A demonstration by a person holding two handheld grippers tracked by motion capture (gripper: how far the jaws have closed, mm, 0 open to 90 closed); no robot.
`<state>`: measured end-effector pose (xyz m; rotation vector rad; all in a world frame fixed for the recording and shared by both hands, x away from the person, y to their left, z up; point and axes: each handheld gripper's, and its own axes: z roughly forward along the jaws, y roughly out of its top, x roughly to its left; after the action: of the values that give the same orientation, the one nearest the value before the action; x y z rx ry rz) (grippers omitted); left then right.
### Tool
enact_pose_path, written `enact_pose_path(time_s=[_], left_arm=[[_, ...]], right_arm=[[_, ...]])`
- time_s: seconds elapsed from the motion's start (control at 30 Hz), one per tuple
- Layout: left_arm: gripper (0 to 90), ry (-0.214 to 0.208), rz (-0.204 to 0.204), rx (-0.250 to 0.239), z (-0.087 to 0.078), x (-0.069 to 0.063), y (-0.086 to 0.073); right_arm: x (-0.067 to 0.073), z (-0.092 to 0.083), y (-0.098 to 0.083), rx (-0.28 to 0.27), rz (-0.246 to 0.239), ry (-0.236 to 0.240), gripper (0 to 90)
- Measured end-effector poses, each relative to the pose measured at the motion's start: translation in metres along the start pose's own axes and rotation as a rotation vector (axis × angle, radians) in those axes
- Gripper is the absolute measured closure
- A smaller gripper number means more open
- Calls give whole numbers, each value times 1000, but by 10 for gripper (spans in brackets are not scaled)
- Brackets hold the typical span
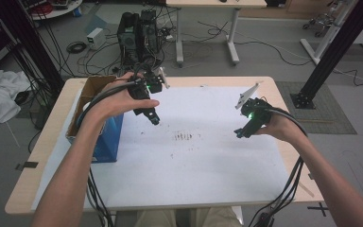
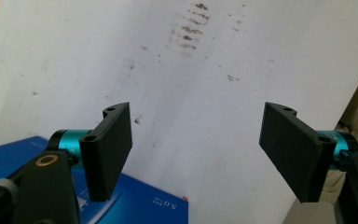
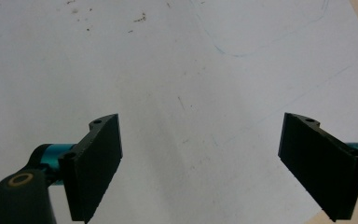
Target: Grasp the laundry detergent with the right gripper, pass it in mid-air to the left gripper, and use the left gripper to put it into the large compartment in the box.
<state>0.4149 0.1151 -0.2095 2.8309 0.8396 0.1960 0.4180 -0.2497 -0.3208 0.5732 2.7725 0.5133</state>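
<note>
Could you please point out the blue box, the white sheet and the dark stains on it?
Blue box [image 1: 108,137], high view, on its blue front side.
White sheet [image 1: 194,175], high view, on a bare near part.
Dark stains [image 1: 183,136], high view, on the middle of the cluster.

Light wood surface [image 1: 290,101] — white sheet [image 1: 203,165] covers most of it, dark smudges [image 1: 185,137] near centre. Open blue cardboard box [image 1: 105,139] sits at left edge.

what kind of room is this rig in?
Likely a robotics lab or workshop: cables strewn across the floor, a computer tower behind the table, and black aluminium framing.
</note>
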Motion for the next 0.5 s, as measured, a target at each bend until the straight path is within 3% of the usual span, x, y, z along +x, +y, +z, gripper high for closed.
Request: enact_pose_path(time_s=[0.07, 0.17, 0.2, 0.23, 0.27, 0.4, 0.43, 0.47, 0.5], left_arm=[[256, -74, 136, -6, 29, -23, 19], [256, -94, 156, -2, 41, -28, 21], [256, -68, 125, -8, 27, -21, 18], [256, -62, 114, -13, 25, -19, 17], [256, -108, 168, 2, 47, -31, 22], [256, -111, 181, 2, 54, -35, 24], [256, -92, 151, -4, 39, -28, 21], [256, -112, 185, 4, 55, -35, 25], [256, -96, 159, 0, 43, -29, 22]], right_arm=[[0, 0, 0, 3, 5, 1, 127], [-1, -1, -2, -5, 9, 0, 127], [-1, -1, -2, -5, 11, 0, 127], [-1, -1, -1, 1, 10, 2, 127], [-1, -1, -1, -2, 6, 1, 127], [-1, -3, -2, -5, 13, 0, 127], [-2, -3, -2, -5, 13, -1, 127], [-2, -1, -2, -4, 8, 0, 127], [-2, -3, -2, -6, 12, -1, 127]])
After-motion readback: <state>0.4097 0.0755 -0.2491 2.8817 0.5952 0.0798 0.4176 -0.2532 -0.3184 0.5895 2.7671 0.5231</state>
